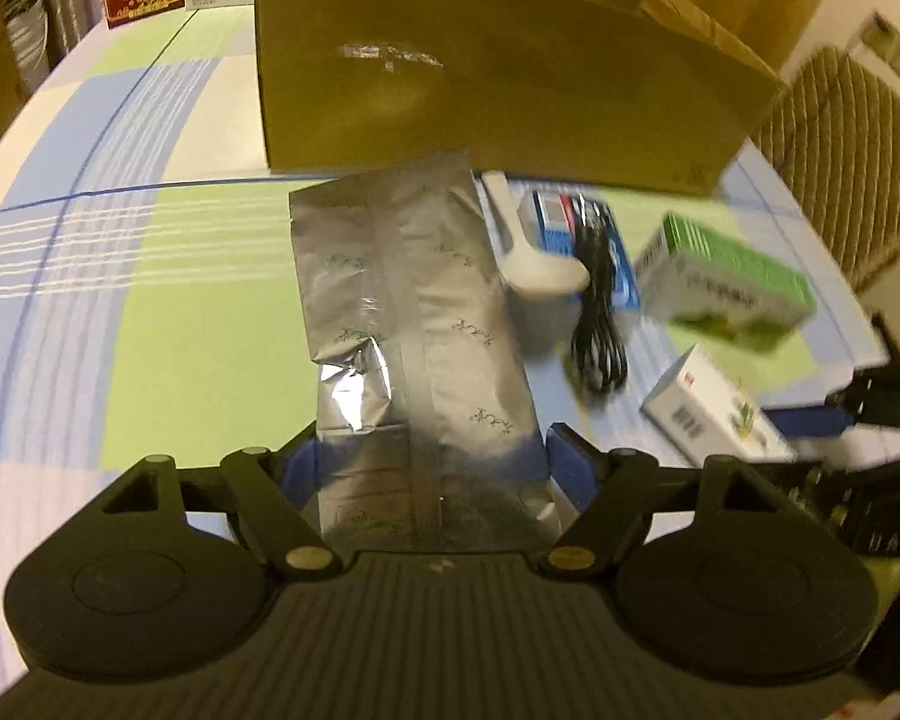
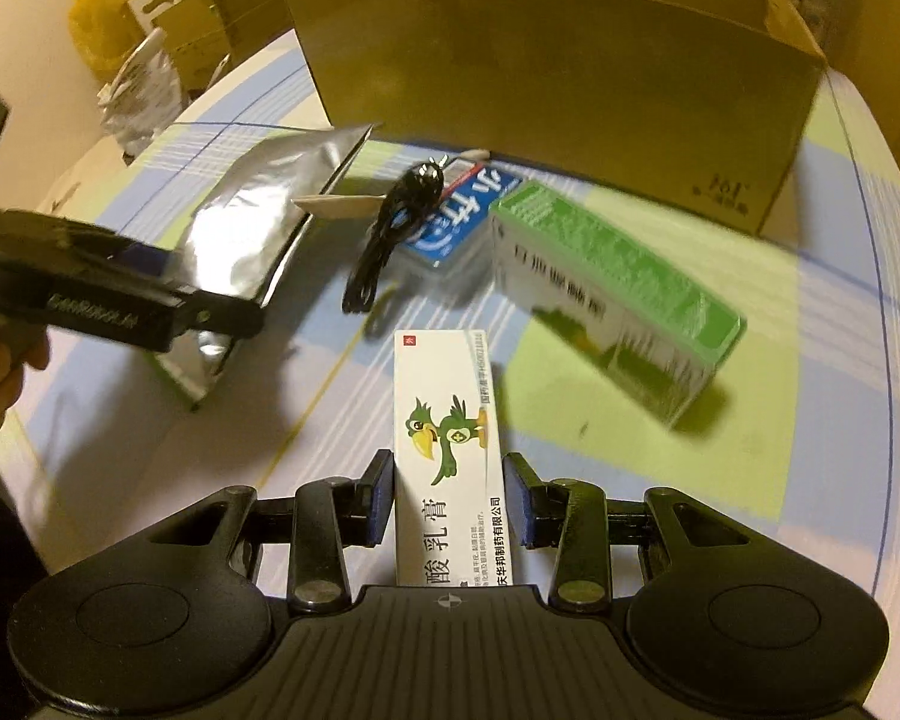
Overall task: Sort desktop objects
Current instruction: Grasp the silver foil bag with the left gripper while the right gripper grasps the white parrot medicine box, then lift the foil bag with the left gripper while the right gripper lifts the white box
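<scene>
A silver foil bag (image 1: 414,312) lies lengthwise on the checked tablecloth (image 1: 180,300). My left gripper (image 1: 432,468) straddles its near end, with a blue pad against each long edge. In the right wrist view this left gripper (image 2: 222,315) reaches in over the foil bag (image 2: 252,222). My right gripper (image 2: 450,498) is shut on a white medicine box with a green bird (image 2: 447,420). In the left wrist view that white box (image 1: 714,414) shows at the right, by the right gripper (image 1: 810,420). A green box (image 2: 612,294) lies just beyond.
A large open cardboard box (image 1: 480,78) stands at the back. In front of it lie a white spoon (image 1: 534,264), a blue box (image 1: 576,234) and a coiled black cable (image 1: 597,312). A wicker chair (image 1: 840,138) is at the right. Bags and cartons (image 2: 150,30) crowd the far left edge.
</scene>
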